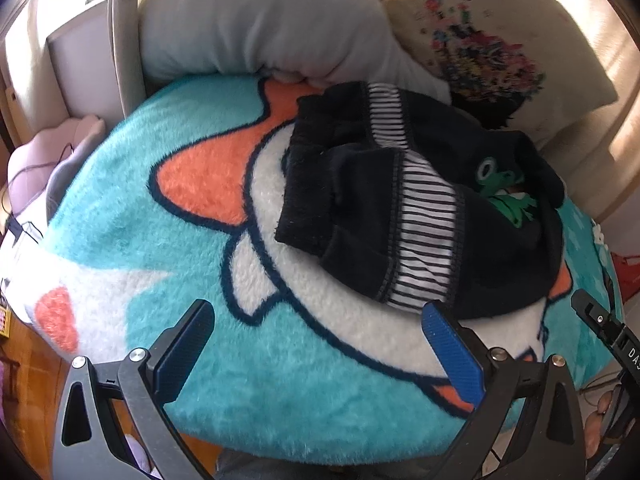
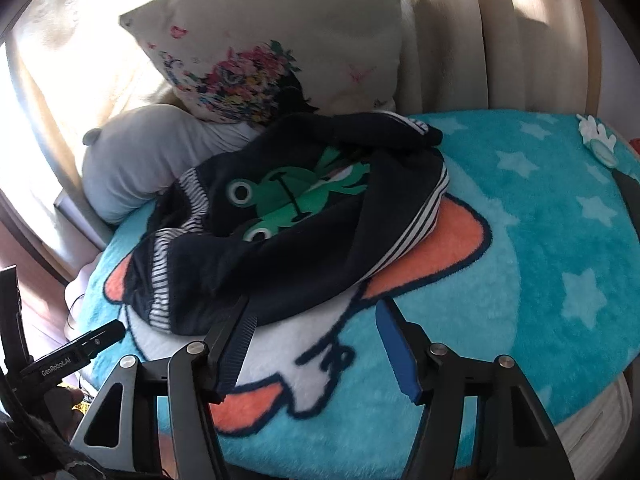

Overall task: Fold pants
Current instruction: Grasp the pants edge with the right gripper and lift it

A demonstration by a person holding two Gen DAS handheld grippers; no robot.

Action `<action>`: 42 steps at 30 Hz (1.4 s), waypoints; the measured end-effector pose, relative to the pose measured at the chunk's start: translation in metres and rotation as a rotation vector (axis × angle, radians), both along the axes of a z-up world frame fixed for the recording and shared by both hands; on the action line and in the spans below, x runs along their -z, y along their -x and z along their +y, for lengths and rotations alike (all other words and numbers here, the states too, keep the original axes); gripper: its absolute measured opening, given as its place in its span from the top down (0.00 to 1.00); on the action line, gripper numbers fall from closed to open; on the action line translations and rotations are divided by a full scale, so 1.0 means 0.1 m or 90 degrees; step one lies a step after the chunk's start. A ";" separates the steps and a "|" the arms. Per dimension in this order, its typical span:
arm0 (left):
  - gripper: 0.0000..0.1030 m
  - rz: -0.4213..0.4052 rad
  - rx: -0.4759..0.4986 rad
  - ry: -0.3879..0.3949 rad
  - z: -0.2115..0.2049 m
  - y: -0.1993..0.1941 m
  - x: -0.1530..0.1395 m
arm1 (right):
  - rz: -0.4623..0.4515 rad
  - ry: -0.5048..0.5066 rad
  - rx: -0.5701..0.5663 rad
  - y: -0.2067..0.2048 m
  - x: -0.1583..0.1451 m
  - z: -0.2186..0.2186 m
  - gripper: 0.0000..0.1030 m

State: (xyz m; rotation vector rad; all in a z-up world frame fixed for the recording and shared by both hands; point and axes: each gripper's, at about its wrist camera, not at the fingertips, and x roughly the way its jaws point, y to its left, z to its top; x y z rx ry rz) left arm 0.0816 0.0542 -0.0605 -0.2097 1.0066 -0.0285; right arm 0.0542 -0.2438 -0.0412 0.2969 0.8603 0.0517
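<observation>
A pair of small dark pants point(image 1: 420, 208) lies in a crumpled heap on a fluffy turquoise blanket point(image 1: 248, 380) printed with an orange, white and navy cartoon figure. The pants have black-and-white striped bands point(image 1: 428, 236) and a green frog picture point(image 2: 292, 196) on the cloth.

From the left wrist camera, the left gripper point(image 1: 320, 350) hovers over the blanket with its two fingers spread wide and nothing between them. The heap lies ahead of it and toward its right, with the tip of the right-hand finger point(image 1: 452, 352), padded in blue, just at the near edge of the pants. Beyond the heap, straight ahead, a grey pillow point(image 1: 256, 20) leans up, and ahead to the right stands a cream cushion point(image 1: 500, 40) with a colourful flower print.

From the right wrist camera, the right gripper point(image 2: 316, 354) also has its fingers spread apart, gripping nothing. The pants lie just ahead and slightly to its left; the tip of its left-hand finger point(image 2: 236, 344) sits at or on the near edge of the heap, and I cannot tell if it touches. White stars point(image 2: 580, 292) dot the blanket to the right. The flowered cushion stands behind the pants, the grey pillow ahead to the left.

There are no boxes, baskets or other containers in view.
</observation>
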 end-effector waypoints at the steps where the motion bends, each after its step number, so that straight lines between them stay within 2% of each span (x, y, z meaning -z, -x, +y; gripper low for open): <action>1: 0.00 0.006 -0.001 0.004 0.00 -0.05 0.04 | 0.006 -0.002 0.002 -0.04 0.03 -0.02 0.39; 6: 0.00 0.019 -0.001 0.024 -0.03 -0.21 0.12 | 0.031 -0.007 0.024 -0.27 0.16 -0.14 0.43; 12: 0.17 0.021 -0.013 0.010 -0.04 -0.37 0.17 | 0.044 -0.003 0.082 -0.56 0.23 -0.36 0.43; 17: 0.20 0.016 -0.018 0.010 -0.04 -0.49 0.18 | 0.057 -0.013 0.098 -0.77 0.32 -0.44 0.44; 18: 0.28 0.015 -0.022 0.003 -0.04 -0.51 0.17 | 0.054 0.007 0.102 -0.79 0.31 -0.41 0.53; 19: 0.44 0.009 -0.033 -0.008 -0.03 -0.54 0.16 | 0.056 0.024 0.104 -0.80 0.31 -0.39 0.61; 20: 0.53 0.006 -0.043 -0.014 -0.01 -0.54 0.15 | 0.057 0.037 0.106 -0.81 0.30 -0.36 0.71; 21: 0.63 0.003 -0.051 -0.008 0.02 -0.55 0.14 | 0.056 0.042 0.108 -0.79 0.30 -0.35 0.78; 22: 0.69 0.001 -0.049 0.001 0.04 -0.55 0.14 | 0.052 0.042 0.110 -0.77 0.29 -0.35 0.82; 27: 0.74 -0.015 -0.045 -0.001 0.07 -0.50 0.08 | 0.033 0.013 0.119 -0.56 0.25 -0.40 0.91; 33: 0.77 -0.035 -0.071 0.003 0.28 -0.34 -0.03 | 0.006 -0.020 0.125 -0.10 0.10 -0.33 0.94; 36: 0.77 -0.040 -0.085 0.004 0.42 -0.25 -0.06 | -0.013 -0.010 0.135 0.19 0.00 -0.27 0.96; 38: 0.77 -0.033 -0.089 0.006 0.49 -0.20 -0.03 | -0.021 -0.024 0.137 0.31 -0.01 -0.25 0.95; 40: 0.70 -0.018 -0.074 0.001 0.47 -0.18 0.05 | -0.013 -0.050 0.119 0.27 0.08 -0.27 0.87; 41: 0.66 -0.007 -0.070 -0.013 0.45 -0.19 0.08 | -0.004 -0.055 0.108 0.22 0.13 -0.29 0.64; 42: 0.55 -0.002 -0.072 -0.028 0.43 -0.18 0.11 | 0.006 -0.064 0.111 0.15 0.18 -0.34 0.36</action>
